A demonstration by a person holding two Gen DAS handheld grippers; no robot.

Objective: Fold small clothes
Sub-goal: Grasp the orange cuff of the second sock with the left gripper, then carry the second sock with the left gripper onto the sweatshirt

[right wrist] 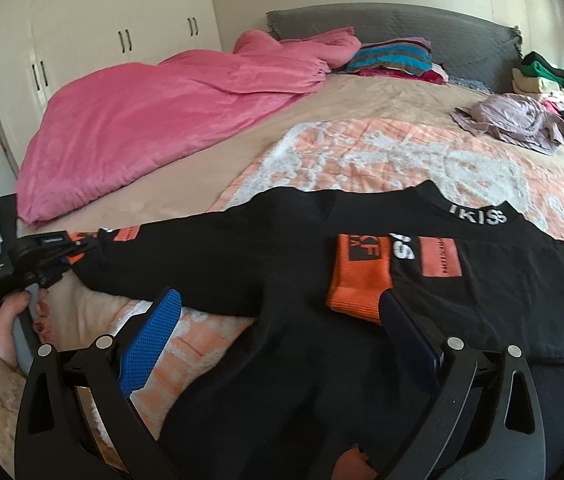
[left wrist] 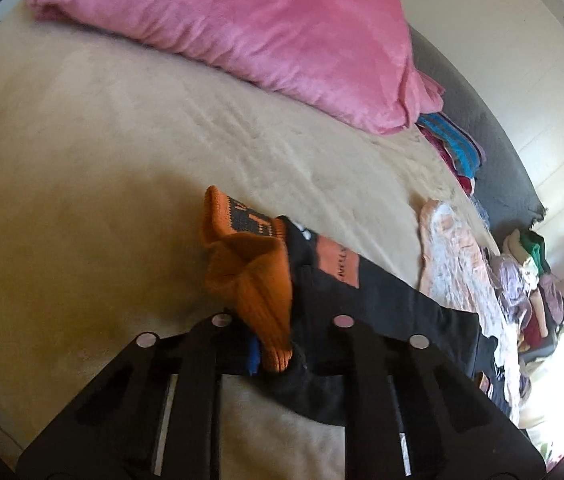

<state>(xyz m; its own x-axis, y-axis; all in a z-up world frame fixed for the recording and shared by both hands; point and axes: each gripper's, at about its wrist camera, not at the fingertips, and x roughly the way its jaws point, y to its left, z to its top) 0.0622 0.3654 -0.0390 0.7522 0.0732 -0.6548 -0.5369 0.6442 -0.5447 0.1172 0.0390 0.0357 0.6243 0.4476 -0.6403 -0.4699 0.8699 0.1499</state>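
While the black sweater [right wrist: 322, 264] lies spread on the bed [right wrist: 362, 100], folding looks barely begun. Left gripper [left wrist: 277, 356] jaws clamp its orange cuff [left wrist: 249, 280], apparently; right gripper [right wrist: 282, 320] jaws gape over the body, gripping nothing. One sleeve folded in; rest pending.

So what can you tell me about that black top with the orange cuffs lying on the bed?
The black long-sleeved top with ribbed orange cuffs lies spread flat on a peach-and-white patterned blanket. White letters mark its collar, orange patches its chest. One sleeve is folded across the body; the other stretches sideways, its cuff pinched in the shut left gripper. The open right gripper hovers over the body.
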